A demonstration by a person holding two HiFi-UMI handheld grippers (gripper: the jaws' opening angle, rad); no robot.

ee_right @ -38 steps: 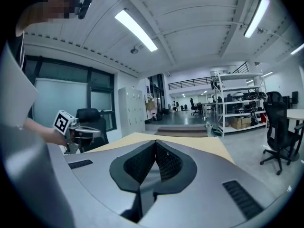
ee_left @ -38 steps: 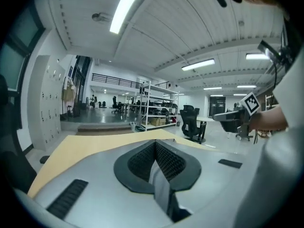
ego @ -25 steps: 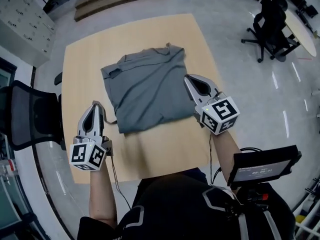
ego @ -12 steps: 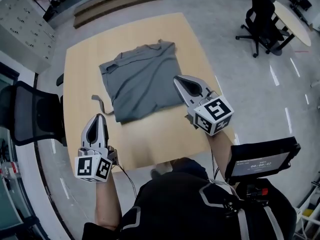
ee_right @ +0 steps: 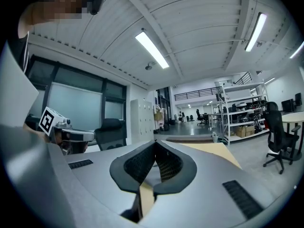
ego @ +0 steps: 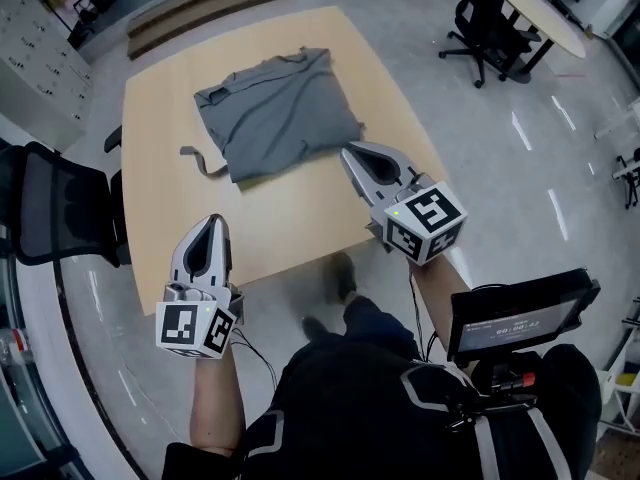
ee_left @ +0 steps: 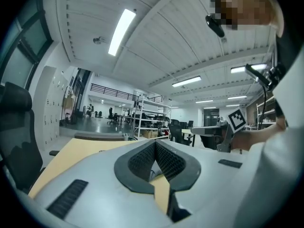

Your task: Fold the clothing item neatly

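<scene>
A grey shirt (ego: 275, 114) lies folded into a rough rectangle on the far half of the wooden table (ego: 300, 213); one narrow grey piece sticks out at its left side. My left gripper (ego: 213, 225) hangs over the table's near left edge, shut and holding nothing. My right gripper (ego: 352, 152) is raised over the table's near right part, just below the shirt's right corner, also shut and empty. In both gripper views the jaws (ee_left: 155, 142) (ee_right: 155, 144) meet at the tips and point up at the room, away from the shirt.
A black office chair (ego: 55, 203) stands at the table's left side, another (ego: 488, 18) on the grey floor at the far right. A round table (ego: 545, 18) lies behind it. A dark screen (ego: 515, 313) sits by my right arm. Steps (ego: 205, 8) run beyond the table.
Both grippers have drawn back from the shirt toward the table's near edge and risen. The whole view has pulled away, so the shirt sits farther off.
</scene>
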